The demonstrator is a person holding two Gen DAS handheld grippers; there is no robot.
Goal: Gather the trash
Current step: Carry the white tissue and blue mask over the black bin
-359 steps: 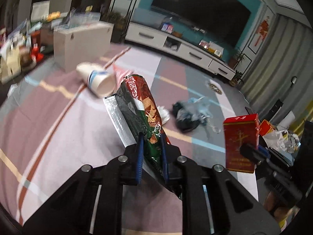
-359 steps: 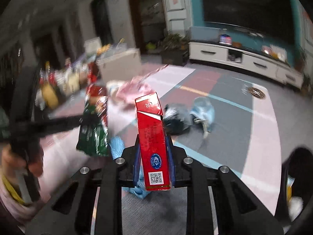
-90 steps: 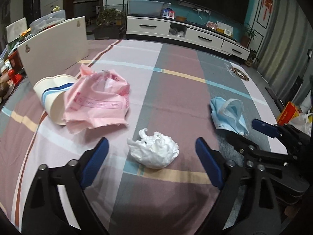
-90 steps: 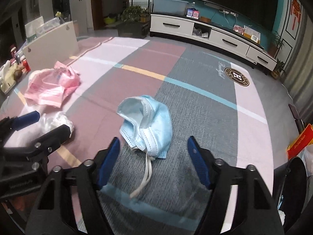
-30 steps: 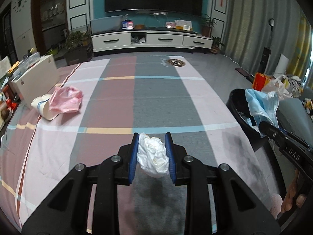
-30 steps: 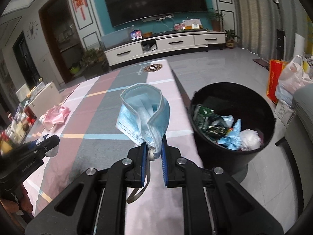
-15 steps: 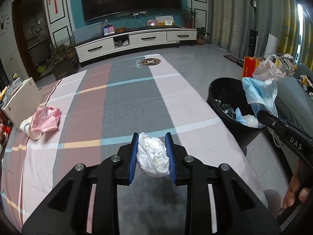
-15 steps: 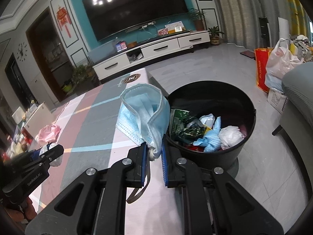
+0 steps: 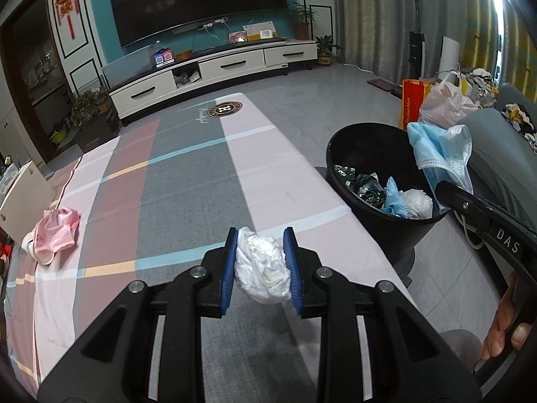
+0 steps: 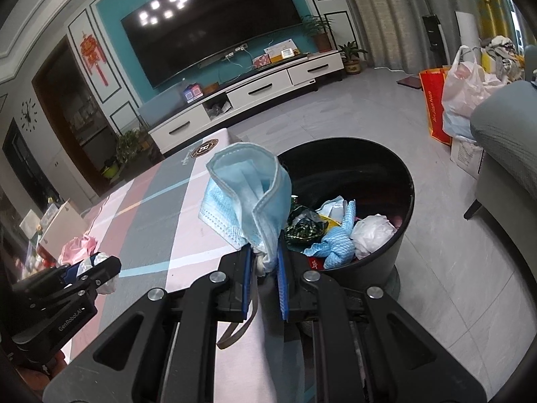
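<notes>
My left gripper [image 9: 261, 236] is shut on a crumpled white tissue [image 9: 261, 268] and holds it above the table's right part. My right gripper [image 10: 264, 252] is shut on a light blue face mask [image 10: 250, 188], held just left of the black trash bin [image 10: 399, 235]. The bin [image 9: 339, 154] stands on the floor beside the table and holds several wrappers, a blue cloth and white paper. The mask [image 9: 443, 151] hangs over the bin's right rim in the left wrist view. The left gripper [image 10: 97, 265] shows at lower left in the right wrist view.
A pink plastic bag [image 9: 57, 228] over paper cups [image 9: 32, 247] lies at the table's far left, next to a white box [image 9: 23, 194]. The striped tablecloth [image 9: 188, 181] covers the table. A grey sofa [image 10: 503, 154] and shopping bags [image 10: 466, 90] stand right of the bin.
Both grippers have moved right toward the bin with their loads. The bin is now closer and larger in both views, and the mask is beside its rim.
</notes>
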